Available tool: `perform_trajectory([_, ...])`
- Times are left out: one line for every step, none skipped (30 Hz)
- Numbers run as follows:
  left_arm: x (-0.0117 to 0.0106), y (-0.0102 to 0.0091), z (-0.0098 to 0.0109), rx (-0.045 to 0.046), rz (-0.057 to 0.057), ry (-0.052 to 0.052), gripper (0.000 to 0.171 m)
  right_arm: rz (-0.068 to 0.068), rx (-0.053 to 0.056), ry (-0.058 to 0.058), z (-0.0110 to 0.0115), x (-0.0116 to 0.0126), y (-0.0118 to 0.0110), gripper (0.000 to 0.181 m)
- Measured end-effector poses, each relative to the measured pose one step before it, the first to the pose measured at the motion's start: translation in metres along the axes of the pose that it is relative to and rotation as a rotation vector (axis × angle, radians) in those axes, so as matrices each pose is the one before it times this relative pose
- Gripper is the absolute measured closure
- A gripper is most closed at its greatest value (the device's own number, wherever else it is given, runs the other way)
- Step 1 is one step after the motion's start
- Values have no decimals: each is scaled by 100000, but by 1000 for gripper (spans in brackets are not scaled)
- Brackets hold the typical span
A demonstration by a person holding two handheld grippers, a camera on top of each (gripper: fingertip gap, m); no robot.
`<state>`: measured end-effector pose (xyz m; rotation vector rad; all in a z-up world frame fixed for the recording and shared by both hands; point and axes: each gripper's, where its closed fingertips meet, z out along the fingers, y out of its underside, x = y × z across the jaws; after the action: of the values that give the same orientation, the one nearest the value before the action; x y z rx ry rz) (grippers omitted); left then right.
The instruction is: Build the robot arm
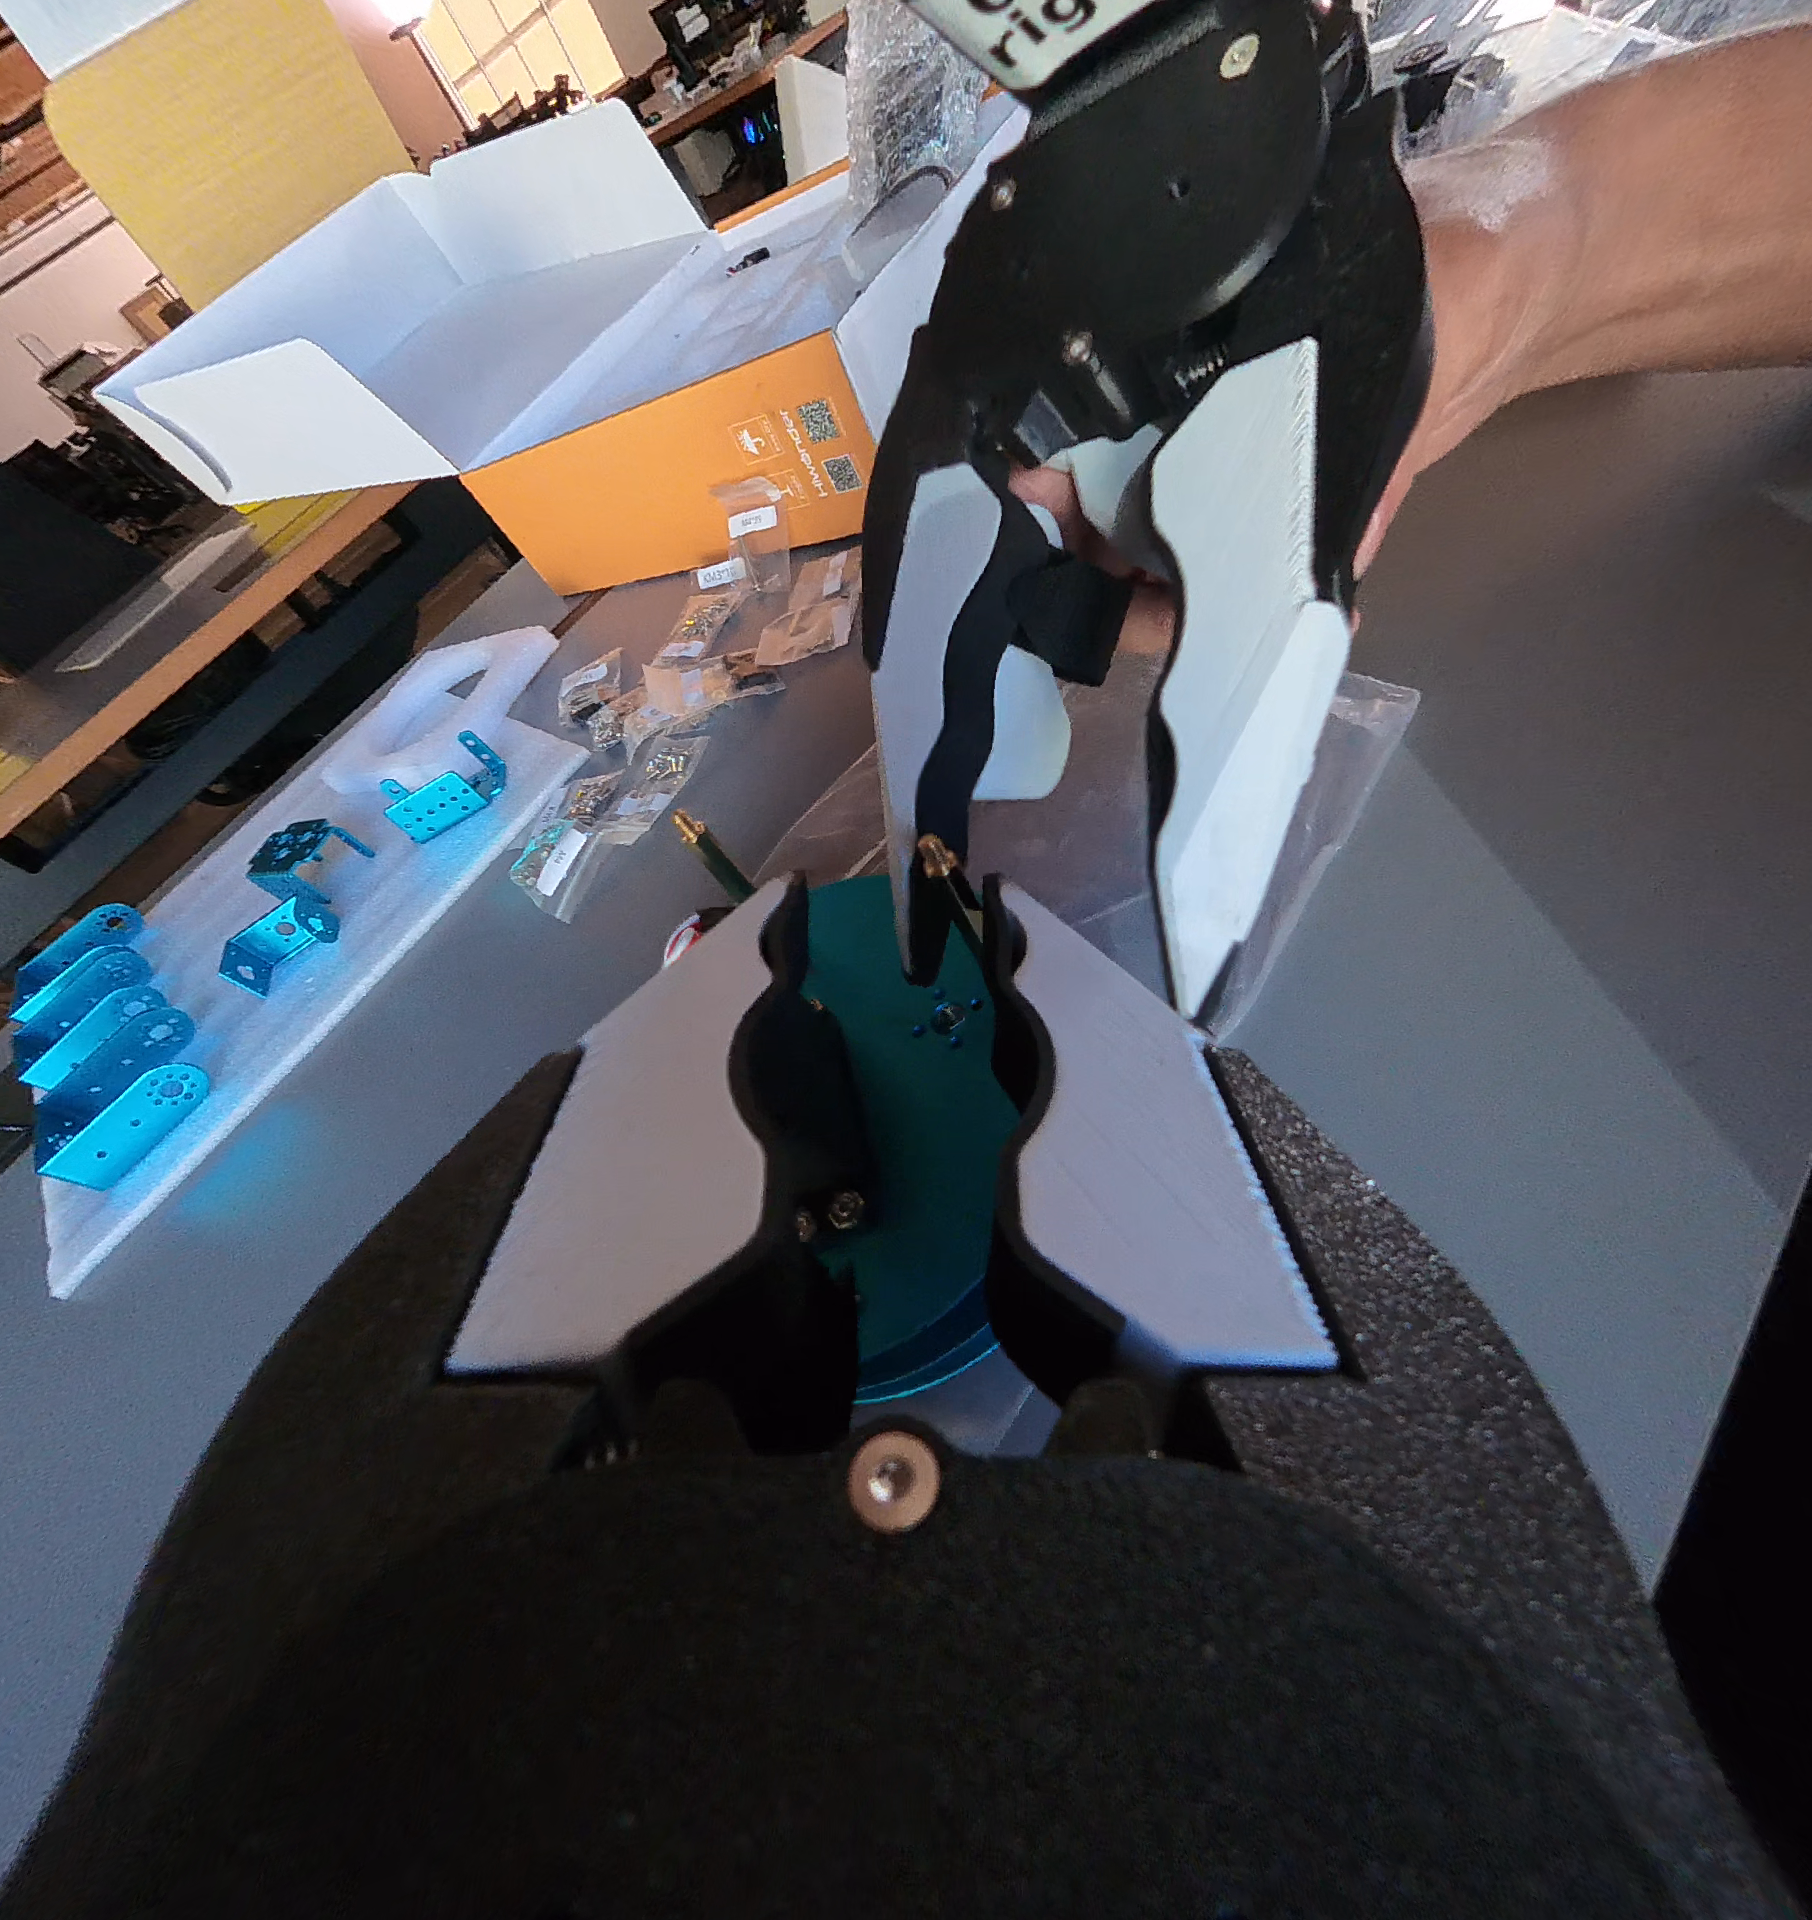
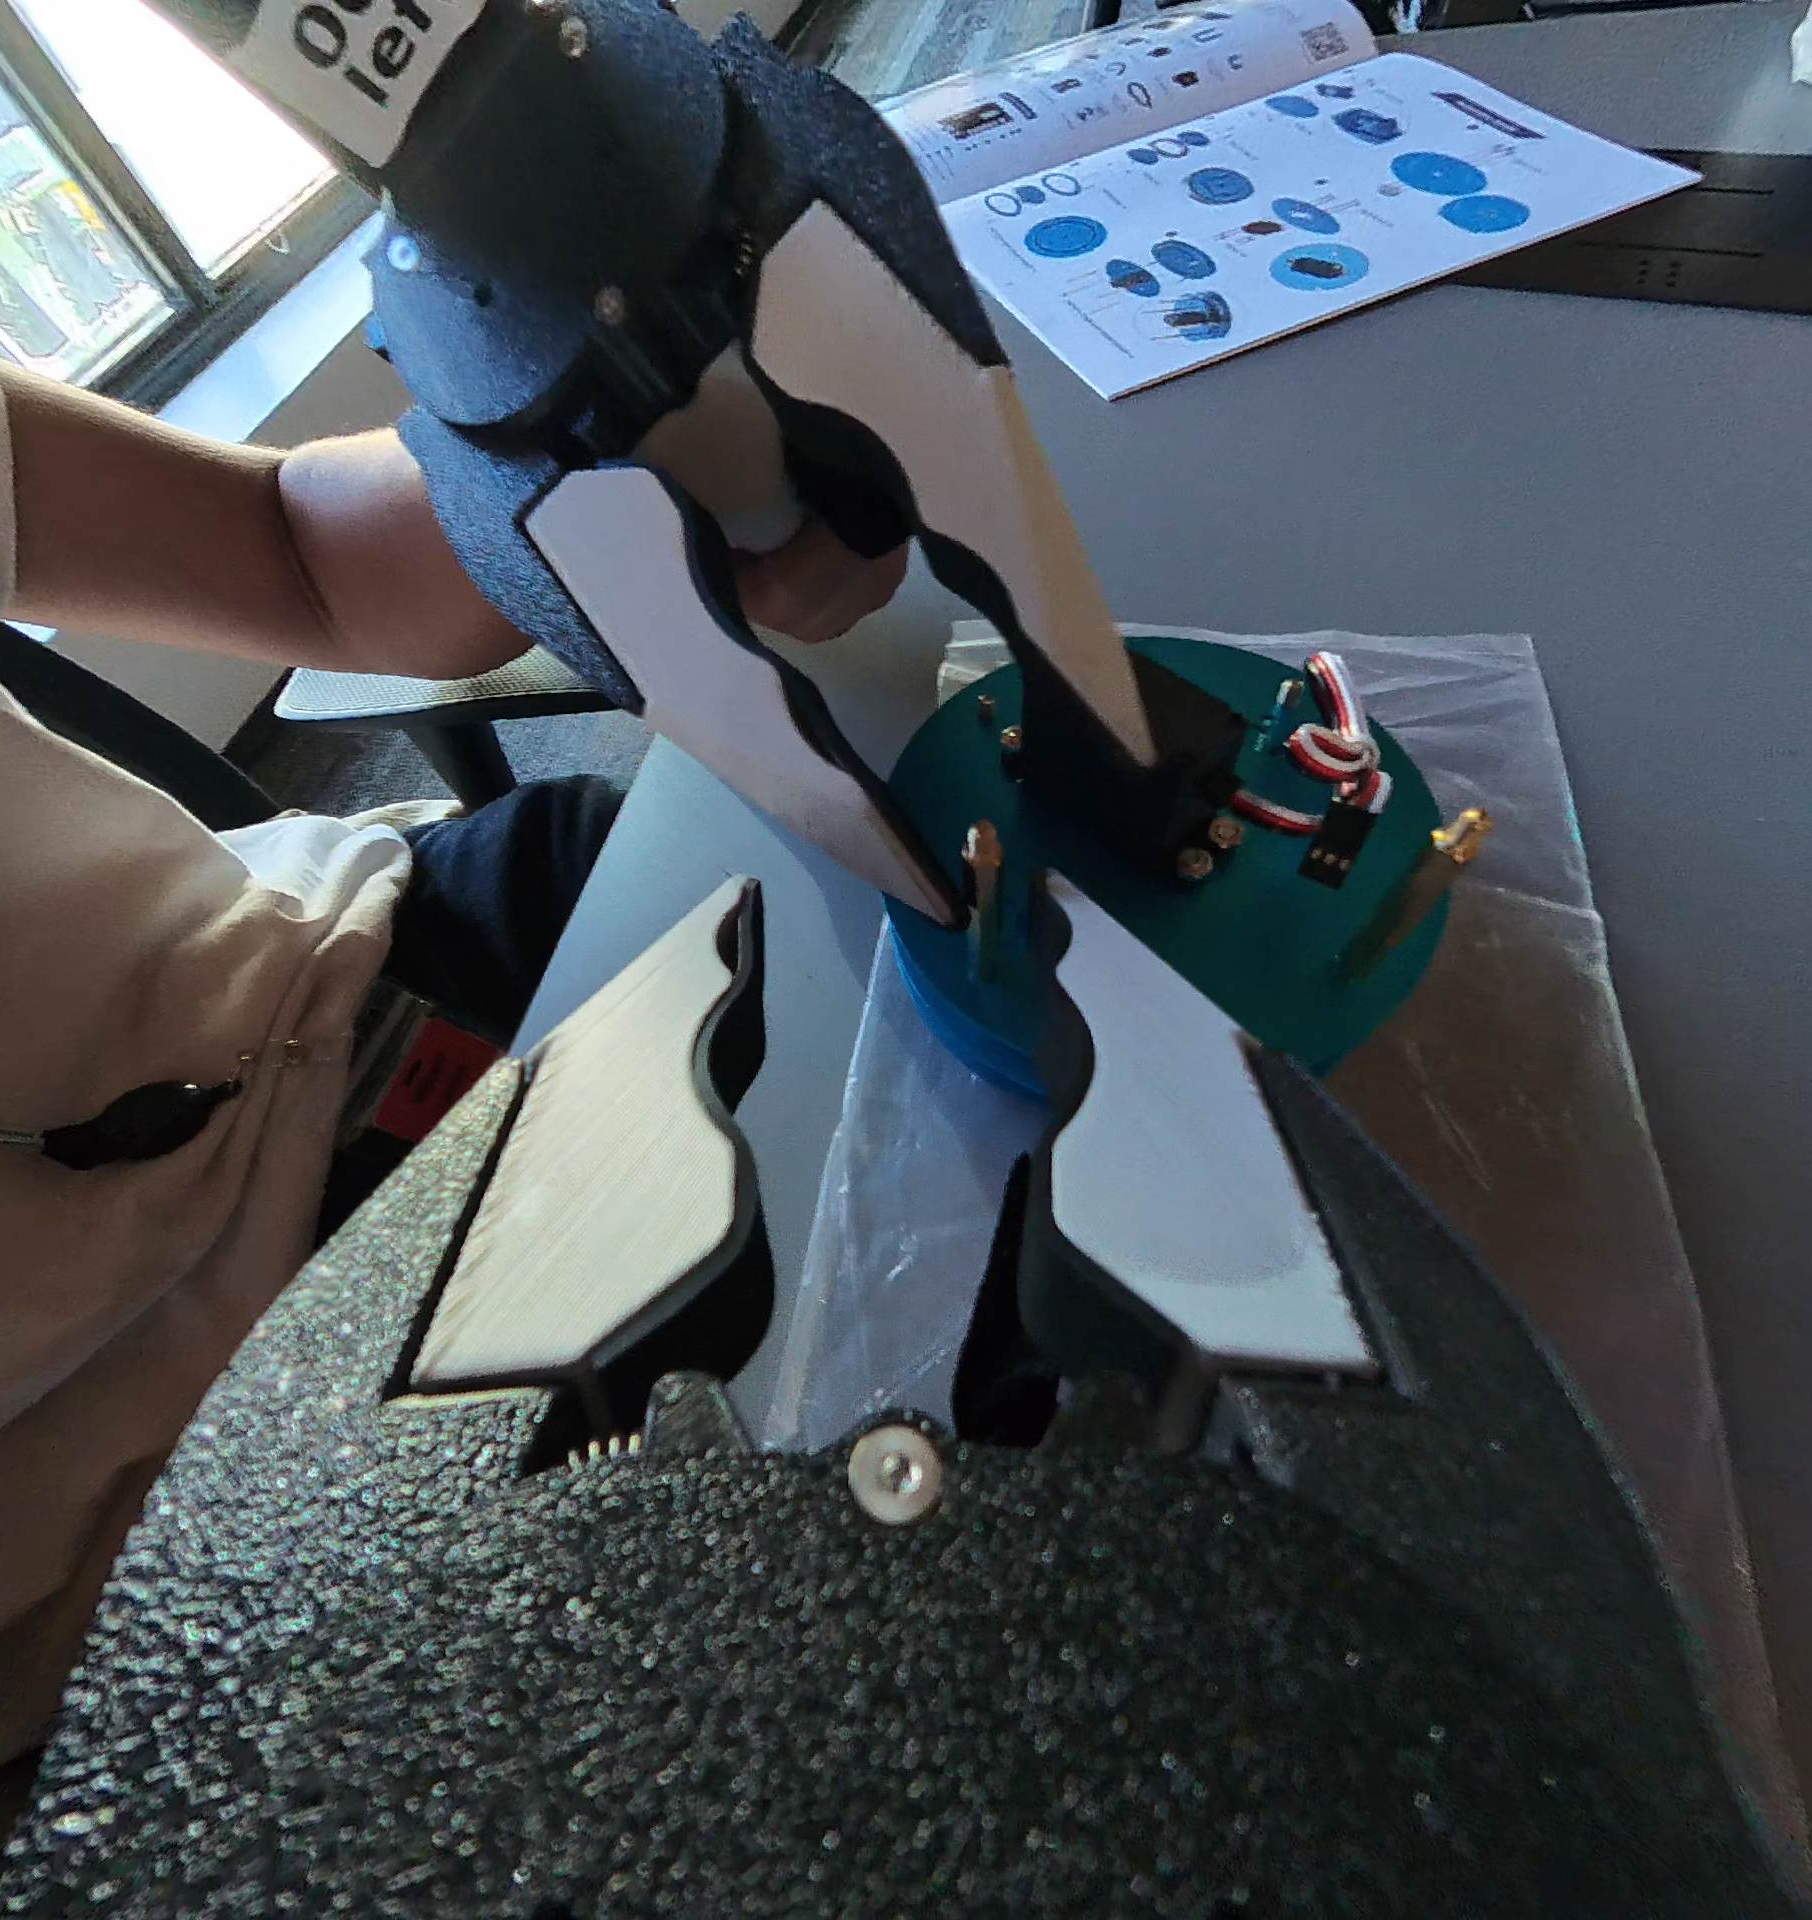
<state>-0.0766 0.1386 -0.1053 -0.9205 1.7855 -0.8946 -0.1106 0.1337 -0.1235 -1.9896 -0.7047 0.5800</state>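
Both tools are spread: the left tool [image 2: 1047, 831] straddles the black motor block [image 2: 1172, 769] on the round teal plate [image 2: 1286, 935] sitting on a plastic bag [image 2: 1504, 1143] on the desk [image 2: 1401, 499], while the right tool [image 2: 902, 914] brackets a skinny brass post [image 2: 985, 883], so it looks stiff and light-ish, best grabbed by the rim since posts and wires [image 2: 1317, 738] seem bendy.

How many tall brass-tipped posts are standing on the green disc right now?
2. One post stands at the green disc's near edge, between the right gripper's open fingers; the other post at its right edge. The left gripper may hide more.
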Motion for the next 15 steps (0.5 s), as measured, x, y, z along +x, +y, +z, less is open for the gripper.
perform_trajectory([-72, 9, 79, -8, -387, -291, 137, 475, 269, -1810, 107, -294, -63, 133])
perform_trajectory([-62, 59, 71, -111, -431, -44, 135, 472, -41, -779, 10, -156, 1, 132])
perform_trajectory([-87, 90, 13, -74, -47, -177, 134, 82, -306, 95, -113, -6, 82, 132])
perform_trajectory([-28, 83, -64, 85, 48, 189, 132, 186, -304, -86, -222, -6, 101, 134])
perform_trajectory([-23, 108, -109, -77, -199, 124, 133, 500, 144, 320, -270, 94, 83, 135])
perform_trajectory([-52, 111, -135, -54, -286, -195, 133, 366, 298, 567, -275, 163, 76, 138])
perform_trajectory([19, 76, -134, 115, -362, 221, 133, 366, 206, 738, -196, 208, 50, 138])
perform_trajectory([14, 98, -120, -92, -411, 231, 134, 234, 218, 733, -102, 217, 10, 137])
perform_trajectory([-108, 70, -72, -77, -593, -486, 133, 316, 569, 96, 2, 102, -101, 136])
perform_trajectory([-13, -44, -46, 481, -963, 117, 133, 347, 559, -736, 96, -57, -143, 135])
perform_trajectory([128, -126, 10, 808, -1067, 1082, 131, 74, 689, -1182, 170, -173, -182, 134])
perform_trajectory([95, -112, 82, 547, -672, 608, 130, -479, 1011, -1127, 209, -229, -250, 134])
perform_trajectory([1, -42, 167, -19, -21, -138, 129, -542, 599, -1084, 219, -241, -182, 132])
perform_trajectory([-143, 64, 209, -705, 414, -998, 129, -134, -37, -792, 177, -188, -77, 132])
perform_trajectory([-248, 114, 197, -914, 547, -1449, 125, 67, -430, -78, 71, -68, 43, 131])
